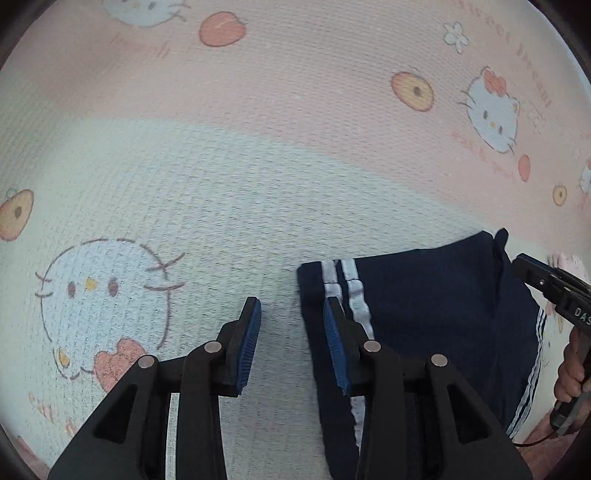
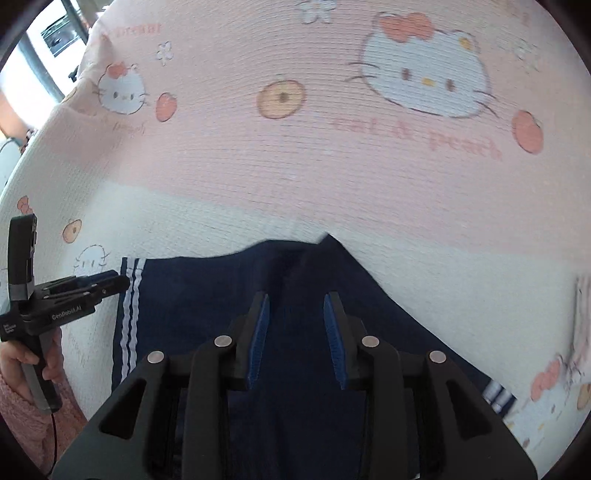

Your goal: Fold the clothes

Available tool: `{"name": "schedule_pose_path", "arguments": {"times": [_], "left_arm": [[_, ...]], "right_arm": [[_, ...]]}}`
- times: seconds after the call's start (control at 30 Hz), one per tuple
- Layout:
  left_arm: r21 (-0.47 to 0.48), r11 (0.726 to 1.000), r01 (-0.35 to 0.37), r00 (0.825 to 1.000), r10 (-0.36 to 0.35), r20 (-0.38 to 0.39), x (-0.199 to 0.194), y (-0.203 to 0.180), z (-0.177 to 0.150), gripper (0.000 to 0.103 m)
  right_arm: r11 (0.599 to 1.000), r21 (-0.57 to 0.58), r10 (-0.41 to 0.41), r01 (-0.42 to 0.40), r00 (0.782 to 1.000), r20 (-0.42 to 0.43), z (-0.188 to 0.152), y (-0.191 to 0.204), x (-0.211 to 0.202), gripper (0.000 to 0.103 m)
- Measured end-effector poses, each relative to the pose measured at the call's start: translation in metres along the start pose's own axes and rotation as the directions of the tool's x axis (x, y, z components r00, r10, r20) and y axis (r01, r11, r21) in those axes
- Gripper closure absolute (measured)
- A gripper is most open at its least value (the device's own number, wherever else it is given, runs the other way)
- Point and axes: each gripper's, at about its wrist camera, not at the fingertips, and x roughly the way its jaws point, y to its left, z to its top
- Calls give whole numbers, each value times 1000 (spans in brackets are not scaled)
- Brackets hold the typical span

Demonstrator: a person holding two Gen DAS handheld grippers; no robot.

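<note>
A dark navy garment (image 1: 424, 295) with white side stripes lies folded on the bed sheet (image 1: 258, 177). My left gripper (image 1: 291, 306) stands open at the garment's left striped edge; its right finger is over the stripes, its left finger over bare sheet, and nothing is pinched. In the right wrist view my right gripper (image 2: 297, 299) hovers open over the middle of the navy garment (image 2: 207, 295), with only cloth below the blue pads (image 2: 332, 332). Each view shows the other gripper at its side: the right one (image 1: 521, 264), the left one (image 2: 122, 282).
The sheet (image 2: 295, 166) is pink and pale, printed with cartoon cats and peaches. A hand (image 1: 569, 373) holds the right gripper's handle. A hand (image 2: 22, 358) in a pink sleeve (image 2: 22, 406) holds the left one. A window frame (image 2: 55, 33) shows beyond the bed's far left edge.
</note>
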Motion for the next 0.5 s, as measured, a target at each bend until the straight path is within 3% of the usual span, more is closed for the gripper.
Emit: {"name": "schedule_pose_path", "arguments": {"times": [0.07,0.27,0.4,0.5], "left_arm": [[-5,1000,11,1000,-11,2,3,4,1,66],[92,995,-41,999,41,7,7,-3,3,66],[94,995,-24,999,22,22,14,-15,8,66],[109,992,-57,997,52,48,20,-21,13,68]], "right_arm": [[998,-48,-42,40,998,-47,12,12,33,72],[993,26,-113,116,989,-96,4,-24,35,73],[990,136,-34,44,996,-78,-4,-49,22,72],[996,29,-85,86,995,-47,-1,-27,19,72]]}}
